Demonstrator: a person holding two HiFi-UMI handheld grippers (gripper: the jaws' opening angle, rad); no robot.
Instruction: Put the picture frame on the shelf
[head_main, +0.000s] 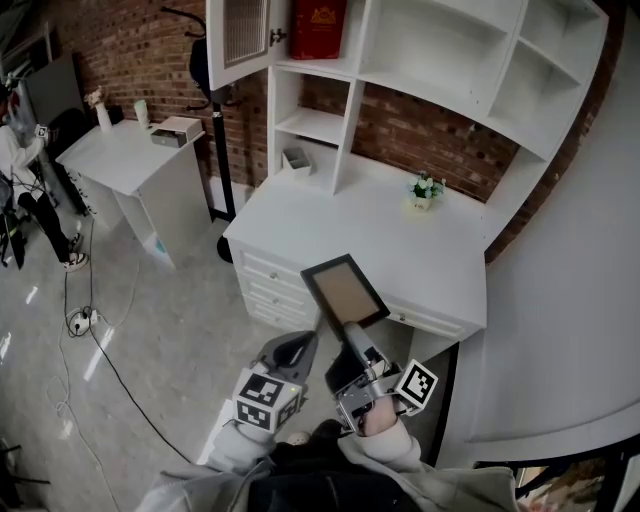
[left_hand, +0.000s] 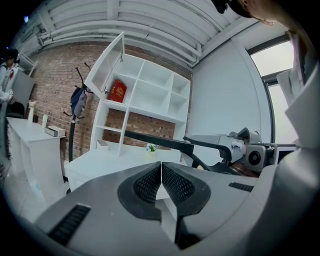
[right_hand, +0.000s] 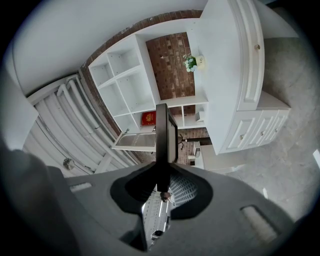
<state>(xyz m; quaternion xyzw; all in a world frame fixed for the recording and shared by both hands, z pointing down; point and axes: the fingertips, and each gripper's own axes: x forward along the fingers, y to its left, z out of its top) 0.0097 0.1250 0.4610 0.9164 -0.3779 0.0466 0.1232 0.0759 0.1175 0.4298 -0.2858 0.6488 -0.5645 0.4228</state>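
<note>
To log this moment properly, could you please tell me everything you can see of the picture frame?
The picture frame is a flat rectangle with a slim dark rim around a plain brownish panel, and no image can be made out on it. The right gripper is shut on one short edge; nothing else appears to touch it. It is held aloft, broad side up and tilted, over the front edge of the white desk.

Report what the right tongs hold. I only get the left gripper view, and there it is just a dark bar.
Observer: The right tongs are shut on the picture frame, pinching one edge of it.
Operator: Give me its place over the desk.
Observer: The head view shows it hanging above the front edge of the desk, with its brown panel facing up.
</note>
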